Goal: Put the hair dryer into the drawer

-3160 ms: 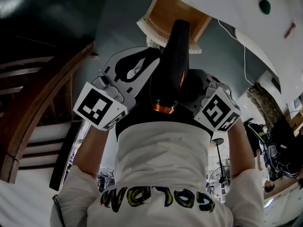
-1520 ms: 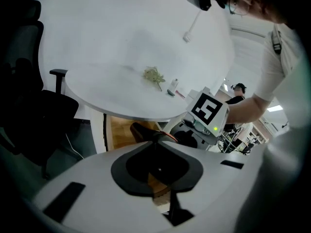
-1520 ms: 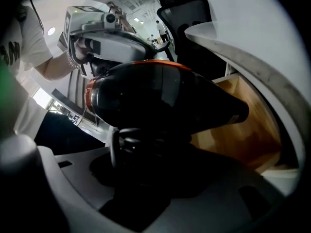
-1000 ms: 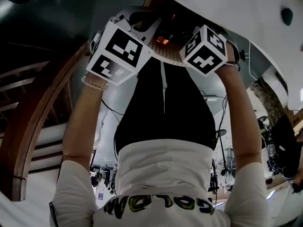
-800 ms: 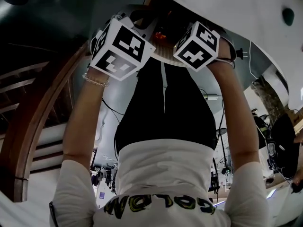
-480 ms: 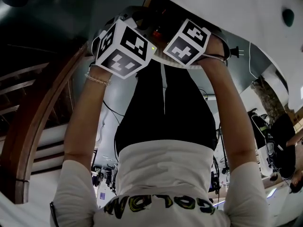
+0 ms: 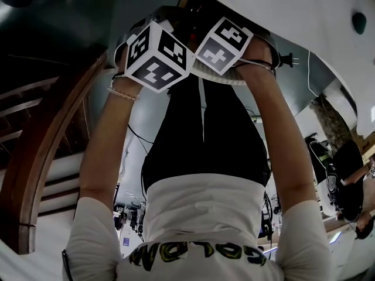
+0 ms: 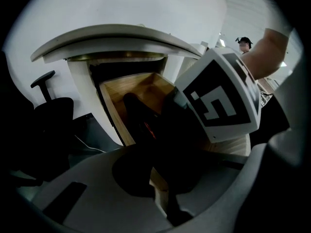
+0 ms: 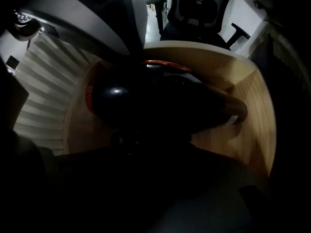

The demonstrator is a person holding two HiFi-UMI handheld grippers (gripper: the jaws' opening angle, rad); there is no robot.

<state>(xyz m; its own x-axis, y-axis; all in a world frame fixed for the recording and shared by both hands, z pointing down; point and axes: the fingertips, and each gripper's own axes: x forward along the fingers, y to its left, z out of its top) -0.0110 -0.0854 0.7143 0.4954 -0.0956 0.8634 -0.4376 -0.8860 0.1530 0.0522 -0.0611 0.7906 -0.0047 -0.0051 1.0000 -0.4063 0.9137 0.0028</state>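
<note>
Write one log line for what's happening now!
hair dryer: in wooden drawer | left gripper: holding it | right gripper: grip unclear

Arms raised, left claw (image 7: pixel 169 23), right claw (image 7: pixel 215 33) close together (grips unclear)

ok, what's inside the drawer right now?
The black hair dryer is inside the wooden drawer, with bare wood showing beside it. The floor beneath it and the dark near end are hidden.

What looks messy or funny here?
The hair dryer is down in the wooden drawer, but a black plug on a cord sticks out in the air beside the right wrist, outside the drawer. It is probably the dryer's own plug, not tucked in yet.
</note>
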